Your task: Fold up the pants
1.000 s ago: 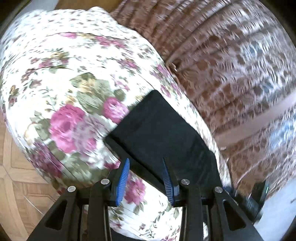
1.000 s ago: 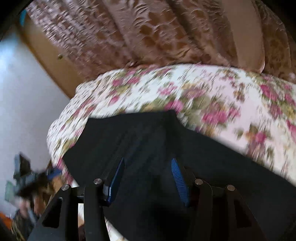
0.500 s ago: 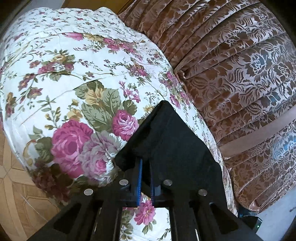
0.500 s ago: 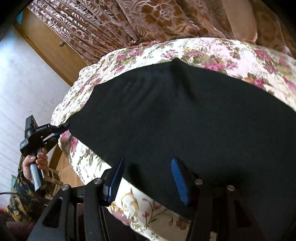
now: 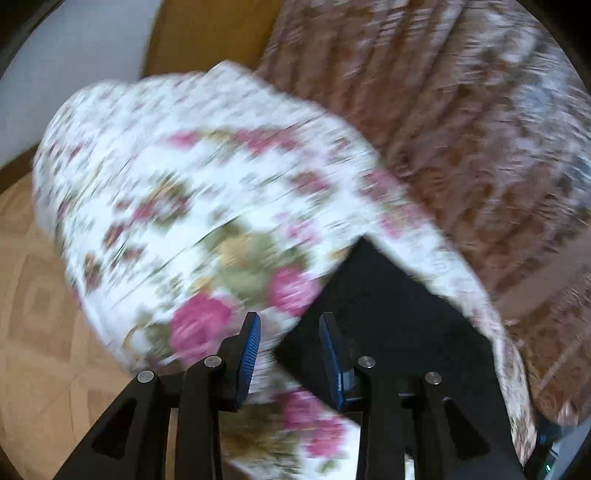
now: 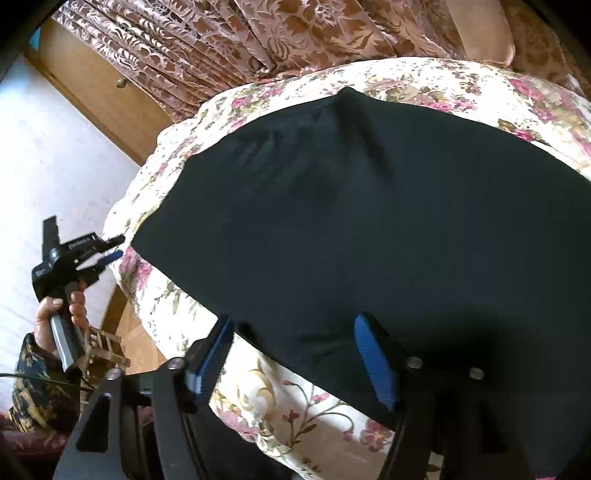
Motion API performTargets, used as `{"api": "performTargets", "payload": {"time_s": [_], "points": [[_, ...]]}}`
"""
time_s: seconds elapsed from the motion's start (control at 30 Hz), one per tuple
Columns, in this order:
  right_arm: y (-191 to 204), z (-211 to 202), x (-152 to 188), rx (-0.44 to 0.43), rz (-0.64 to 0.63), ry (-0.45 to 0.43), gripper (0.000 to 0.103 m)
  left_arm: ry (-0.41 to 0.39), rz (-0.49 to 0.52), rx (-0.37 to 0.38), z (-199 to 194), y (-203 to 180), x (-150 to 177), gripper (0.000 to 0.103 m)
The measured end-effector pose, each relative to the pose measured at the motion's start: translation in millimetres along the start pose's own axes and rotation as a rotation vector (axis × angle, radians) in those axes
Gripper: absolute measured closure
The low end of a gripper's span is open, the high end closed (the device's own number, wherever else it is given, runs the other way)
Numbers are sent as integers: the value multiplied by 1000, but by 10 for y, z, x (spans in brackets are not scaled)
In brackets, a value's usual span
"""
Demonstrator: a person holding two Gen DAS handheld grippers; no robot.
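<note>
Black pants [image 6: 369, 221] lie spread flat on a floral bedspread [image 6: 295, 406]. In the blurred left wrist view their corner [image 5: 388, 314] lies just ahead and right of my left gripper [image 5: 290, 354], which is open and empty, off the cloth. The left gripper also shows in the right wrist view [image 6: 107, 251], held in a hand beside the bed's far corner. My right gripper [image 6: 295, 354] is open, its jaws astride the pants' near edge, holding nothing.
Brown patterned curtains [image 6: 295, 33] hang behind the bed. A wooden cabinet [image 6: 99, 88] stands at the back left. Parquet floor [image 5: 37, 314] lies left of the bed. A small wooden stool [image 6: 103, 350] sits by the bed's corner.
My left gripper was shut on the pants' corner half a second ago; it has opened, let go and pulled back. The right gripper stayed open over the near edge.
</note>
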State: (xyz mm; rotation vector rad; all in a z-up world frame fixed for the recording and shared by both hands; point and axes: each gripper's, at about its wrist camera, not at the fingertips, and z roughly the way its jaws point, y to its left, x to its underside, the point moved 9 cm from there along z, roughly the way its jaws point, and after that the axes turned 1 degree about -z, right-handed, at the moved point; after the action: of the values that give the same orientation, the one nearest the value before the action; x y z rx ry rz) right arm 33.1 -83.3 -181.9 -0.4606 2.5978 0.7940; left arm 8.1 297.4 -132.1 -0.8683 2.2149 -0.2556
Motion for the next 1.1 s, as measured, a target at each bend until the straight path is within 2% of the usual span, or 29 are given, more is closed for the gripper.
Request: {"api": "performTargets", "payload": {"time_s": [0.03, 0.1, 0.13, 0.23, 0.27, 0.33, 0.37, 0.47, 0.6, 0.67, 0.77, 0.9, 1.1], "points": [[17, 0, 1, -19, 6, -12, 24, -25, 50, 17, -66, -151, -32, 71], [42, -7, 12, -12, -15, -15, 24, -66, 164, 96, -177, -565, -65, 69], [51, -22, 9, -8, -25, -19, 25, -60, 196, 140, -194, -744, -31, 69], [28, -197, -63, 41, -9, -72, 48, 34, 264, 247, -57, -1259, 225, 69], [8, -303, -109, 45, -4, -112, 48, 91, 280, 279, 51, -1428, 396, 69], [-100, -557, -181, 33, 45, -185, 48, 170, 312, 305, 196, -1654, 675, 72], [-156, -624, -199, 32, 61, -196, 52, 204, 345, 312, 259, -1772, 844, 72], [-505, -931, -137, 87, 137, -254, 61, 292, 442, 318, 399, -2017, 1288, 73], [-1177, -1360, 109, 174, 299, -312, 63, 306, 563, 280, 474, -2133, 1627, 73], [-1610, -1572, 320, 212, 425, -329, 64, 303, 572, 255, 502, -2093, 1692, 73], [-1954, -1822, 583, 279, 515, -356, 74, 285, 553, 244, 518, -2026, 1701, 73], [-2099, -2190, 799, 281, 579, -454, 74, 307, 528, 237, 595, -1992, 1703, 72], [-2569, -2662, 1346, 288, 796, -557, 74, 348, 453, 275, 655, -1959, 1697, 71]]}}
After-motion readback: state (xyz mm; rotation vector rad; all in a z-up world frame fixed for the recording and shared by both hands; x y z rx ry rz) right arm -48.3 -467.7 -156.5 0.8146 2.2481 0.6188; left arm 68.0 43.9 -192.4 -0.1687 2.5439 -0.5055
